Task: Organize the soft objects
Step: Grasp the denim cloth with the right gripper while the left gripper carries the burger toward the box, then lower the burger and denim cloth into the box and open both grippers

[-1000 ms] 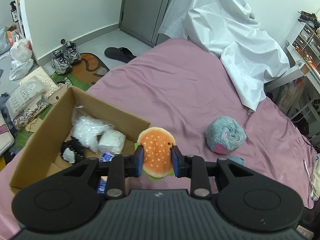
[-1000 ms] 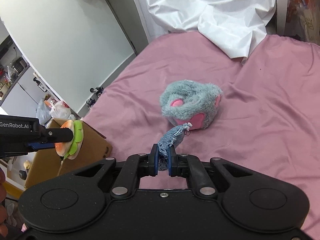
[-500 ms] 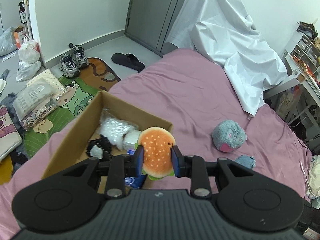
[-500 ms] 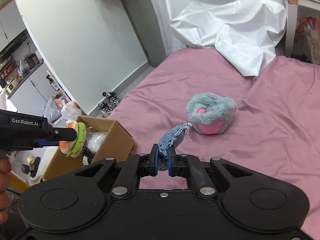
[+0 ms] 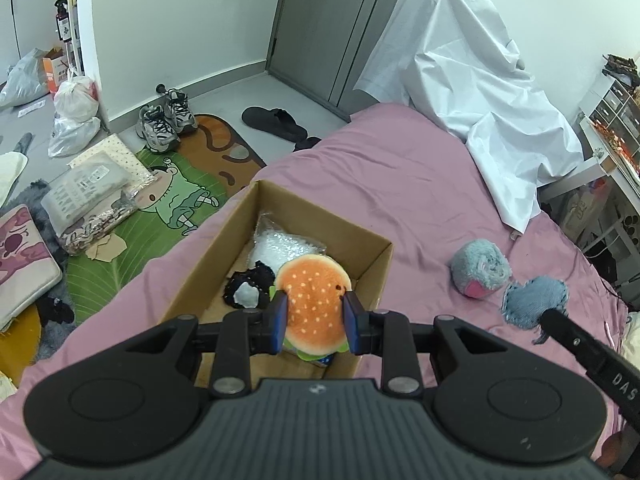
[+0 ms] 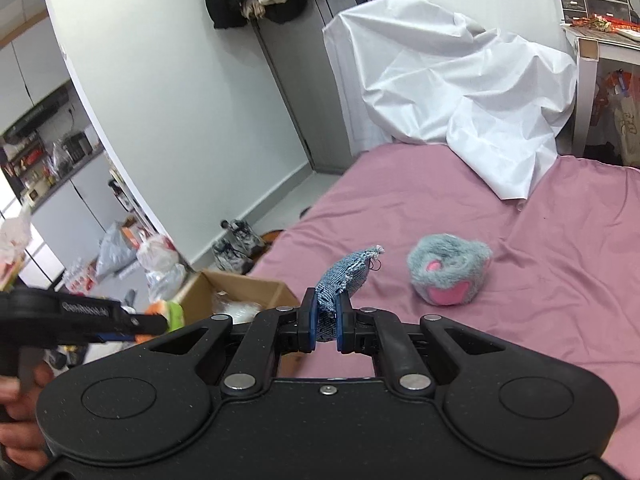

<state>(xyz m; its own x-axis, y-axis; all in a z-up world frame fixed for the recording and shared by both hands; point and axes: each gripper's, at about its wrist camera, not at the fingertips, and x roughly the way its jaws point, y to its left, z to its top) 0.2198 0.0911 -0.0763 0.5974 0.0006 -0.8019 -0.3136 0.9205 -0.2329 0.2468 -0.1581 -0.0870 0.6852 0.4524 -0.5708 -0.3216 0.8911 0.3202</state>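
Observation:
My left gripper (image 5: 313,325) is shut on a plush burger (image 5: 313,306) and holds it above the open cardboard box (image 5: 378,258) on the pink bed. My right gripper (image 6: 324,323) is shut on a blue denim heart cushion (image 6: 343,278), held above the bed; the cushion also shows in the left wrist view (image 5: 534,300). A grey fluffy plush with pink patches (image 5: 480,270) lies on the bed right of the box; it also shows in the right wrist view (image 6: 450,274). The box holds a bubble-wrap bag (image 5: 280,242) and a black frilly item (image 5: 248,290).
A white sheet (image 5: 472,92) is draped over the far end of the bed. The floor on the left holds sneakers (image 5: 164,118), a slipper (image 5: 274,120), plastic bags and a cartoon mat (image 5: 172,204). A desk with drawers (image 5: 612,128) stands at the right.
The left gripper has risen and carried the burger over the box. The right gripper has lifted with the denim cushion and moved toward the box, now showing in the left wrist view.

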